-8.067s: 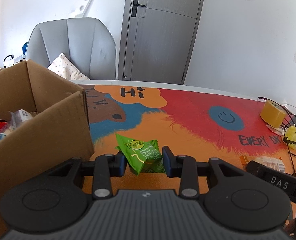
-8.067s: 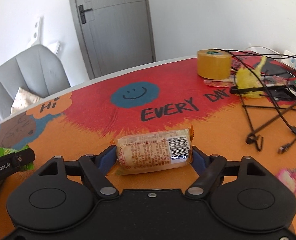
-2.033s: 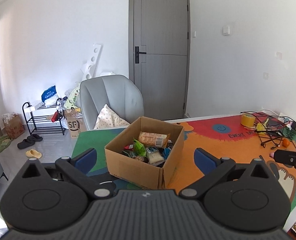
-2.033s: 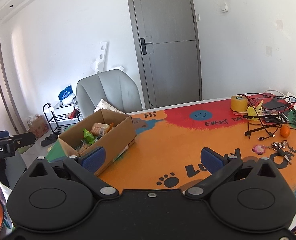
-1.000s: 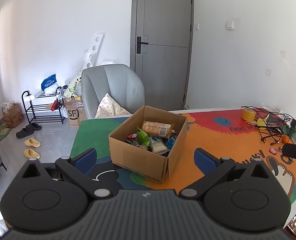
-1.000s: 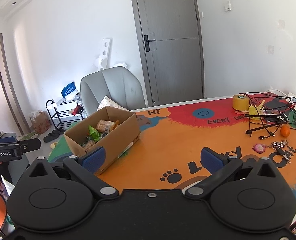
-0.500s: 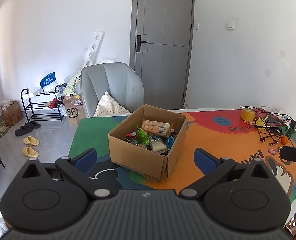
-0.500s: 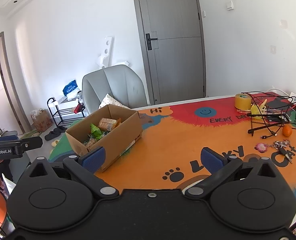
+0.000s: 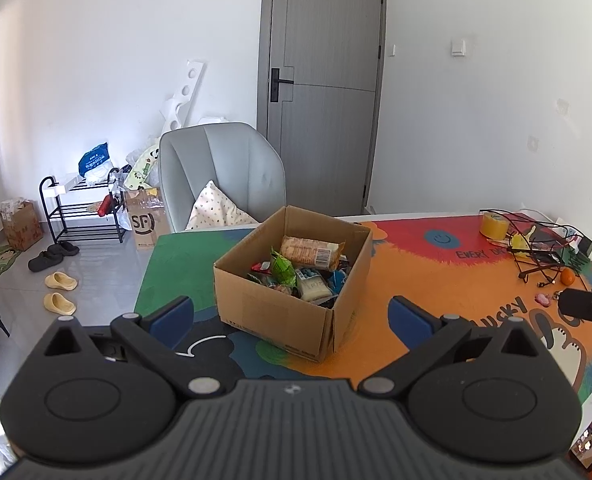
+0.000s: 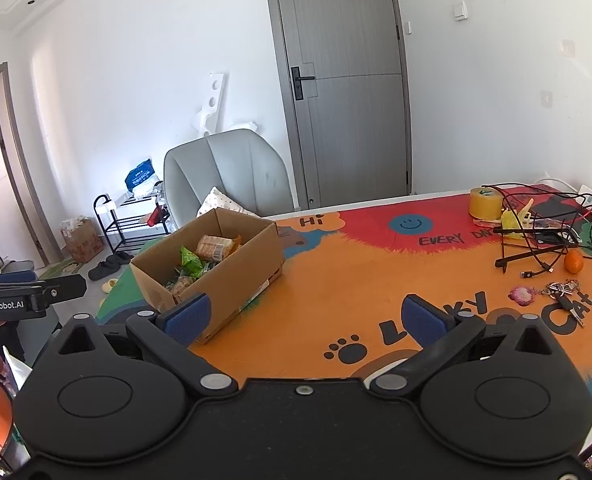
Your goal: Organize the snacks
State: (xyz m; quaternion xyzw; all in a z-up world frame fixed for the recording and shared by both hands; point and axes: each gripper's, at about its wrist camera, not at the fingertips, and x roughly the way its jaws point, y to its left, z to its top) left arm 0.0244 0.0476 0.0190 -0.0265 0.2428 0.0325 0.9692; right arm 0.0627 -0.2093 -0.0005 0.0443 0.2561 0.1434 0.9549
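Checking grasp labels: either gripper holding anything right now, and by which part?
Nothing held. The left gripper and right gripper are both open, with only air between the pads. The snacks lie in the cardboard box on the table.

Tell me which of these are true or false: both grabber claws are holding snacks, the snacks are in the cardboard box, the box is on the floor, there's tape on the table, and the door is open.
1. Both claws hold snacks: false. The left gripper and right gripper are open and empty.
2. Snacks lie in the cardboard box: true; a green packet and a tan barcoded packet show inside.
3. The box is on the floor: false. It stands on the table.
4. Tape is on the table: true, a yellow tape roll.
5. The door is open: false, it is closed.
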